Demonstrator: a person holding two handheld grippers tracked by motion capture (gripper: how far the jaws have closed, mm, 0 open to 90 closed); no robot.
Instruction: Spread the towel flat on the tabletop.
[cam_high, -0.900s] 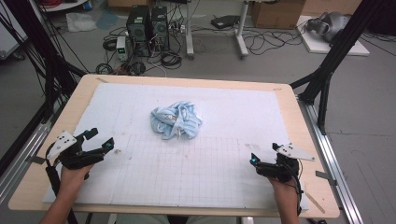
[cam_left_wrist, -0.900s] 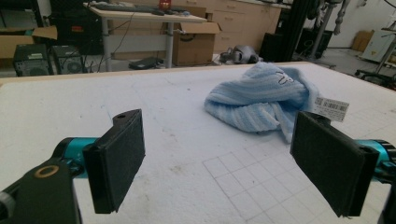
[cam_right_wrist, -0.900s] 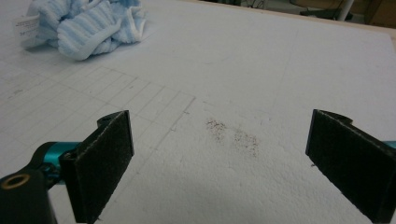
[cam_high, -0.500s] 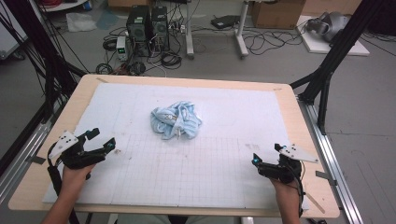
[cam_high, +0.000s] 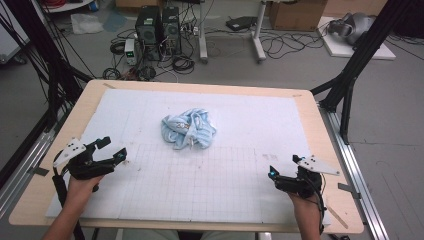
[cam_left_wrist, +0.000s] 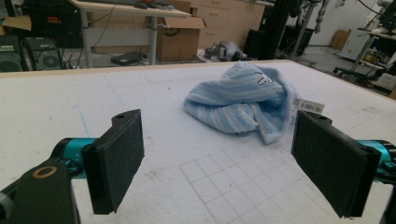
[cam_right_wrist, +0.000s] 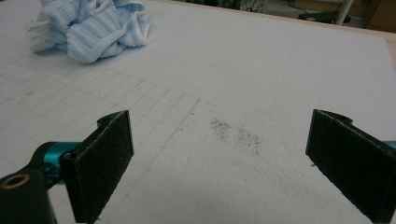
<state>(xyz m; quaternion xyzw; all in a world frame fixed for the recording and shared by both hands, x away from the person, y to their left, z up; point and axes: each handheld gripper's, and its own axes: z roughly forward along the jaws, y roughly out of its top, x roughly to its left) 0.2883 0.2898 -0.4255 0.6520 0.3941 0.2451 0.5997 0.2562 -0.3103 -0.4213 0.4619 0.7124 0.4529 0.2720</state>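
Crumpled pale-blue ribbed towel (cam_high: 189, 129) (tag showing) sits centre frame; left tongs (cam_high: 116, 151) and right tongs (cam_high: 272, 172) spread, empty.

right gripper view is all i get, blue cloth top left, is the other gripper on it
Observer: No. In the high view the left gripper sits near the left edge of the mat, apart from the blue cloth.
Operator: its jaws open
Observer: Yes, wide open with nothing between them; the pads frame the cloth from a distance.
Operator: anything printed on the cloth
Observer: A small white mark on its top fold, seen in the left gripper view.
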